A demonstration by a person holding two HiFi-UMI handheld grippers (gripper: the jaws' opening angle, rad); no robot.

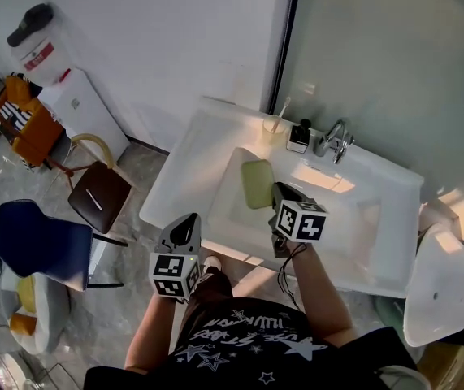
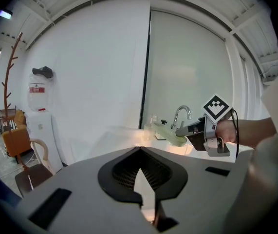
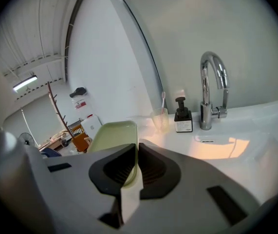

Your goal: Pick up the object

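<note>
Pale green dish [image 1: 257,184] is in the air over the sink basin [image 1: 230,195], tilted. The right gripper [image 1: 279,192] is clamped on one edge of it. The faucet [image 1: 335,140] is near, at 2 o'clock from the dish. The left gripper [image 1: 189,223] is at 7 o'clock, jaws together, empty. The edge pinch looks thin, so I'd lift slowly, avoid rolling the wrist, and stay clear of the faucet.
</note>
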